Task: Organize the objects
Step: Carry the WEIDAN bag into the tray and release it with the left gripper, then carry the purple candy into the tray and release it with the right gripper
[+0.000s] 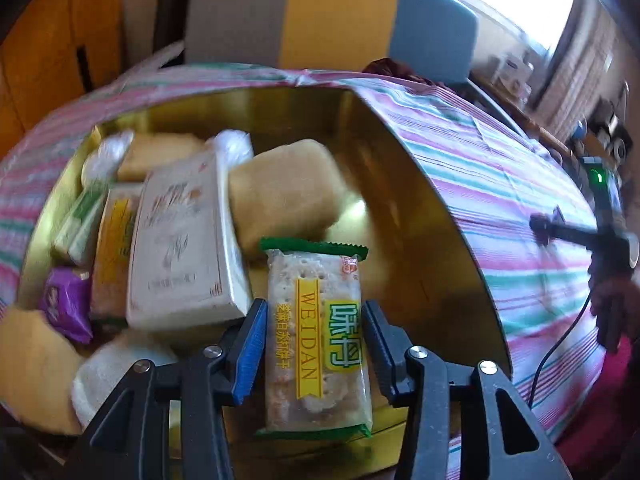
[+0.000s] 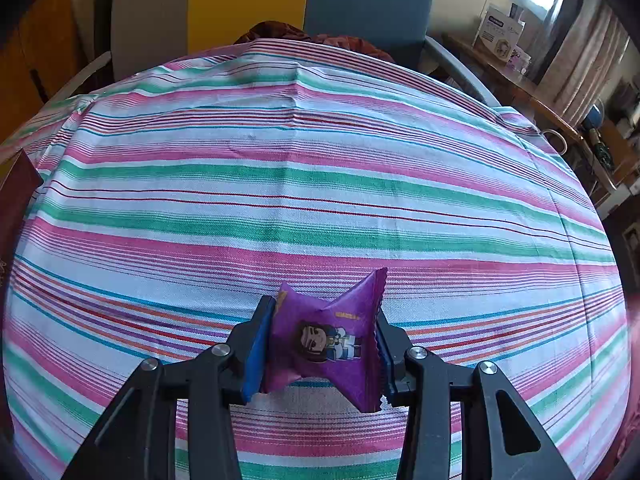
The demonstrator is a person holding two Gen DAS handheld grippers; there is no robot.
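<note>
In the left wrist view my left gripper is shut on a green-edged WEIDAN cracker packet and holds it over a gold tin box. The tin holds several snacks: a white box, yellow cakes, a purple packet. In the right wrist view my right gripper is shut on a purple snack packet with a cartoon figure, pinched so its sides crumple, just above the striped tablecloth. The right gripper also shows in the left wrist view, to the right of the tin.
The tin's dark outer edge shows at the far left of the right wrist view. A grey, yellow and blue chair back stands behind the table. A wooden side table with boxes is at the far right.
</note>
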